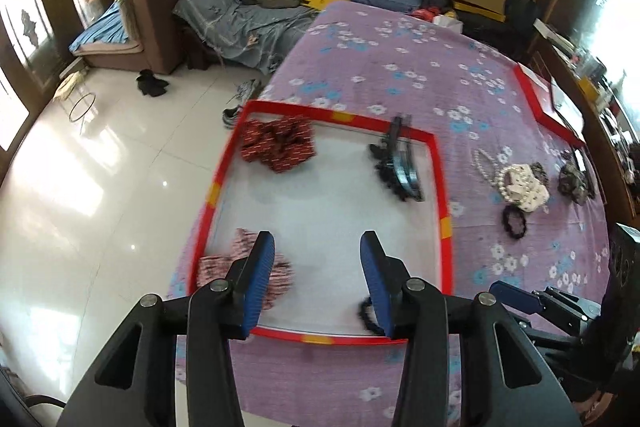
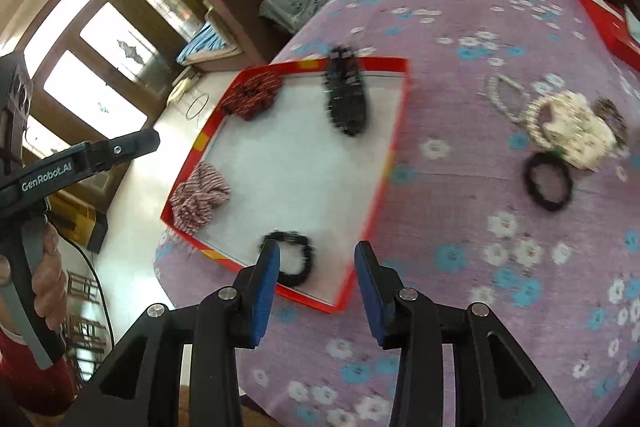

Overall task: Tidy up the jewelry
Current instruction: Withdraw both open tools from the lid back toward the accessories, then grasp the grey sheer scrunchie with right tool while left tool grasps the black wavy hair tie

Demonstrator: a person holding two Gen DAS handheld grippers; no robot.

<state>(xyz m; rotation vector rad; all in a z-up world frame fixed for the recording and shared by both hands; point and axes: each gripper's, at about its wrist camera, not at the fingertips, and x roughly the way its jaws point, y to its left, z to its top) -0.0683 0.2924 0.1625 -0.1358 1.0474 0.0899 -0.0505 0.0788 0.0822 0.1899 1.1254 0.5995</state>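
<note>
Two sets of fingers parted and empty above red-rimmed tray (image 2: 394, 131); black hair clip (image 2: 346, 93) lengthwise toward tray's far edge.

left wrist view: mounted behind the left gripper (image 1: 318, 281), looking steeply down and forward along its two blue fingers, close above the near edge of the red-rimmed tray (image 1: 443, 203) on the purple flowered bedspread (image 1: 400, 75) — sofa (image 1: 152, 27) and tiled floor (image 1: 100, 187) beyond, right gripper's fingers seen at the lower right edge. right wrist view: set behind the right gripper (image 2: 316, 283), also tilted down and forward, near the tray's (image 2: 394, 135) right front corner, facing slightly leftward toward the window doors (image 2: 100, 67). shared by both — the tray, the bedspread (image 2: 460, 207), the pile of pearls and scrunchies (image 1: 520, 187) (image 2: 568, 127), the sofa (image 2: 236, 15). left gripper's body also seen at the right view's left edge.
</note>
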